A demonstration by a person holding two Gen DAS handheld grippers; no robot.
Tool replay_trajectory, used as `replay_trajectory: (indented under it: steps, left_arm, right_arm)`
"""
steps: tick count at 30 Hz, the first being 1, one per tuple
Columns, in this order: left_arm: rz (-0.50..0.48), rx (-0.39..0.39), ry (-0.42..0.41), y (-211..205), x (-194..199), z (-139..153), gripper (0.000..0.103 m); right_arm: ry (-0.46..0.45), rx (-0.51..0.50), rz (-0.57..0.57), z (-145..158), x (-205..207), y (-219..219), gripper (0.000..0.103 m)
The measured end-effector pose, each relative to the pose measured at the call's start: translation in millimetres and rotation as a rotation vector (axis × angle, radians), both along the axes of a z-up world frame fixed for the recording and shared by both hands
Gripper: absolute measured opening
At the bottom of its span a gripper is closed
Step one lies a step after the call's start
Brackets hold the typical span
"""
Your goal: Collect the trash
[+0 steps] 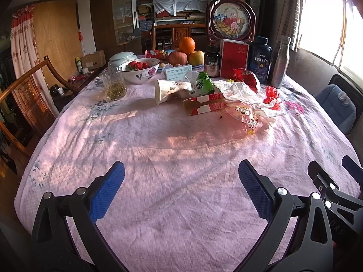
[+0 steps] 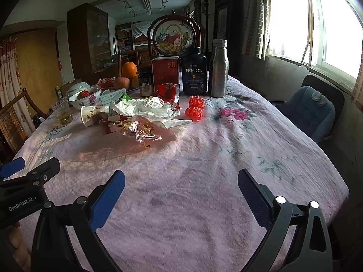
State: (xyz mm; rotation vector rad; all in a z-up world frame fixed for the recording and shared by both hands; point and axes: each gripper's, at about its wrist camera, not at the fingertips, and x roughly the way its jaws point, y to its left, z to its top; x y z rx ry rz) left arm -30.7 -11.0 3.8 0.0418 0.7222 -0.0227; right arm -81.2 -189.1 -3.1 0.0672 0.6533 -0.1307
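We are holding the left gripper [image 1: 181,195] and the right gripper [image 2: 181,197] spread wide and empty over the near edge of the table [image 1: 181,226]. The trash is lying toward the far edge: a tipped paper cup [image 1: 169,90], crumpled white paper [image 2: 147,108] and a clear wrapper [image 2: 138,131]. We are risking a knocked glass [image 1: 113,83] or bottle [image 2: 218,68], because both are standing just beside the pile.

Both grippers — left gripper [image 1: 181,181] and right gripper [image 2: 181,184] — have black frames, blue textured pads, silver rivets.
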Motion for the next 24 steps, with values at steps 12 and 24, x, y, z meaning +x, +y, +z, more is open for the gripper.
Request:
replay_trajectory:
  steps: [12,24]
  left_arm:
    - [0.000,-0.001,0.001,0.0,0.1,0.0,0.096]
    - [-0.015,0.004,0.001,-1.4,0.3,-4.8,0.096]
  right_arm:
    - [0.011,-0.001,0.001,-3.4,0.1,1.6,0.097]
    - [0.026,-0.010,0.006,-5.8,3.6,2.4,0.097]
